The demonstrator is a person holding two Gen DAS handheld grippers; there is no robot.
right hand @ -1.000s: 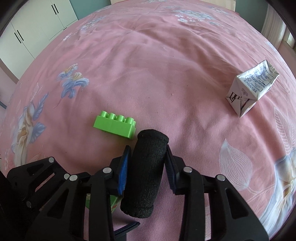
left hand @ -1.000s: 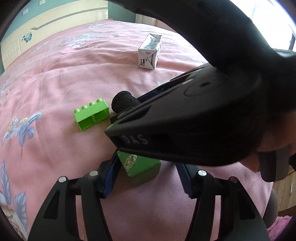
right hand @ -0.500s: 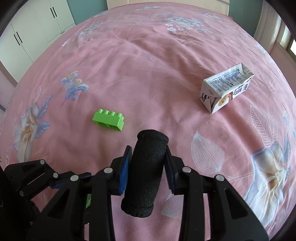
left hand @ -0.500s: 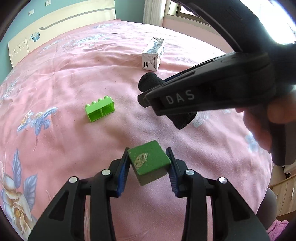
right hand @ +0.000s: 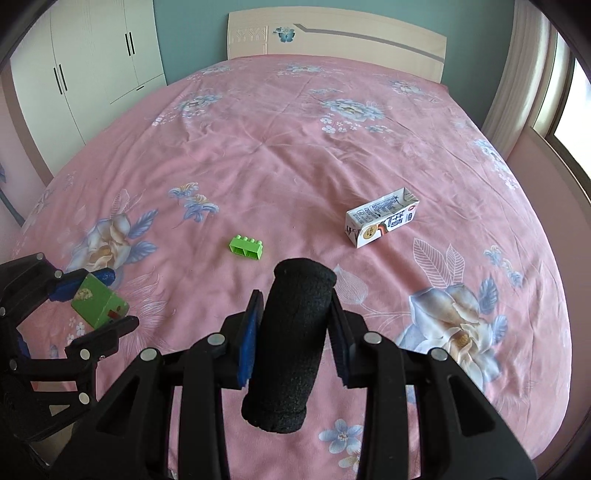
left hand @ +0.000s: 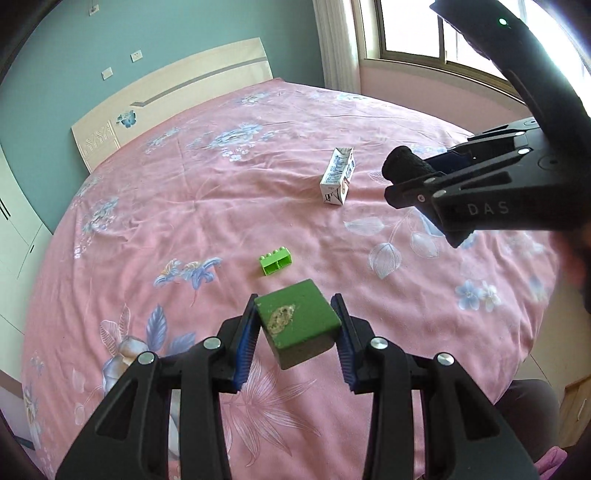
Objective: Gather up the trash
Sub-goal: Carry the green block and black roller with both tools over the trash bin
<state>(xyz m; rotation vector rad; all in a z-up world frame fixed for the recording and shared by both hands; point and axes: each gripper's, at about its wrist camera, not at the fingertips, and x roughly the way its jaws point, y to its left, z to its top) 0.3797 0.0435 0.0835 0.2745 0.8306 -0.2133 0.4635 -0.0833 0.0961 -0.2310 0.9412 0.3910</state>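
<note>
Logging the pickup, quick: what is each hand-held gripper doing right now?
Left hand-held gripper: shut on the green block.
Right hand-held gripper: shut on the black foam cylinder.

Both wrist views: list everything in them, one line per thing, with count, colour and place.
green block: 1, dark green with a worn patch, held off the bed in the left jaws
foam roll: 1, black, held in the right jaws
toy brick: 1, light green, mid-bed
carton: 1, white, printed, lying on the bed
bed cover: 1, pink, floral
headboard: 1, cream
wardrobe: 1, white
window: 1, beside the bed
left gripper: 1, black
right gripper: 1, black
</note>
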